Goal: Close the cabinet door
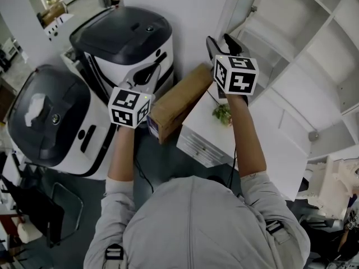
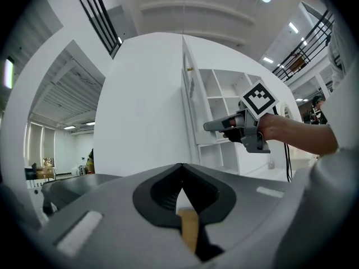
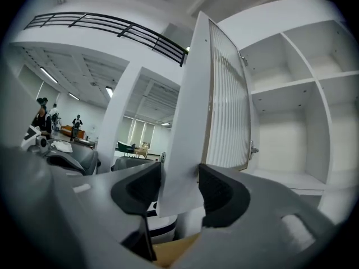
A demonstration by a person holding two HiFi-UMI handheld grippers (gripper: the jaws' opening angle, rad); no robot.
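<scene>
The tall white cabinet door [image 3: 224, 94] with a ribbed glass panel stands swung open, edge toward me; in the left gripper view the cabinet door [image 2: 188, 94] shows side-on. My right gripper [image 3: 179, 186] straddles the door's free edge, and both pads touch the panel. In the head view the right gripper [image 1: 221, 42] reaches toward the thin door edge [image 1: 233, 7]. From the left gripper view the right gripper [image 2: 210, 126] is seen at that edge. My left gripper [image 1: 150, 73] hangs left of it, its fingertips meeting with nothing between; the left gripper [image 2: 180, 172] faces the white wall.
Open cabinet shelves [image 1: 297, 43] fill the right. Below my hands sit a cardboard box [image 1: 179, 102] and a low white drawer unit [image 1: 205, 139] with a small plant [image 1: 222, 114]. Two white-and-black machines [image 1: 129, 38] [image 1: 50, 116] stand at the left.
</scene>
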